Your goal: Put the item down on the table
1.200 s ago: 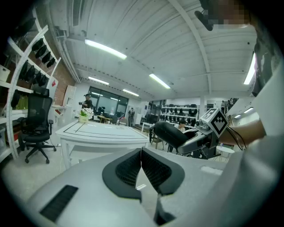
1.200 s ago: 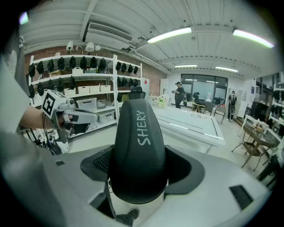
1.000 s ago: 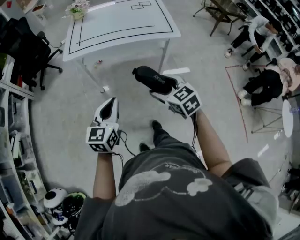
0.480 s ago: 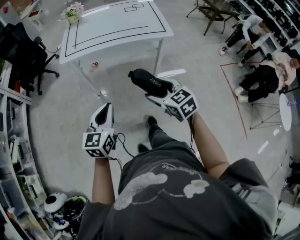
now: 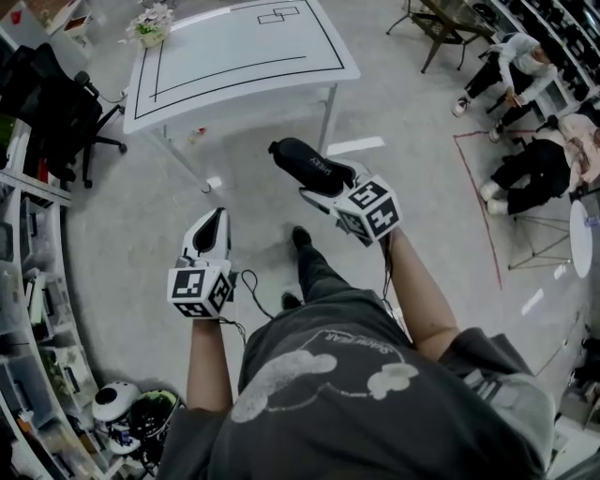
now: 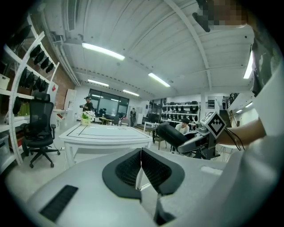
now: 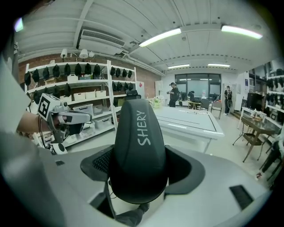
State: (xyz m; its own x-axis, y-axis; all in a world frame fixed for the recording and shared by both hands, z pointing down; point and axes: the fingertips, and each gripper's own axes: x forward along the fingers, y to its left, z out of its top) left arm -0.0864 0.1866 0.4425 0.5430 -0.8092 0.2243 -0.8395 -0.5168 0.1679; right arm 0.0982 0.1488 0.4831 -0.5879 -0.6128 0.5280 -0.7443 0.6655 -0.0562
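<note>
A black oval case (image 5: 305, 164) marked SHERY sticks out of my right gripper (image 5: 325, 181), whose jaws are shut on its rear end; in the right gripper view the case (image 7: 138, 150) fills the gap between the pads. I hold it in the air over the floor, short of the white table (image 5: 234, 56) with black lines ahead. My left gripper (image 5: 216, 217) hangs lower left, shut and empty, its pads meeting in the left gripper view (image 6: 141, 155). From there the case (image 6: 171, 134) and the table (image 6: 104, 131) are seen to the right and ahead.
A flower pot (image 5: 150, 23) stands at the table's far left corner. A black office chair (image 5: 52, 103) sits left of the table, with shelves (image 5: 28, 309) along the left wall. Seated people (image 5: 534, 159) and chairs are at the right. Helmets (image 5: 131, 412) lie by my feet.
The view and both hands sway slightly, with the table a little nearer half a second ago. The right gripper stays shut on the case, and the left stays shut.
</note>
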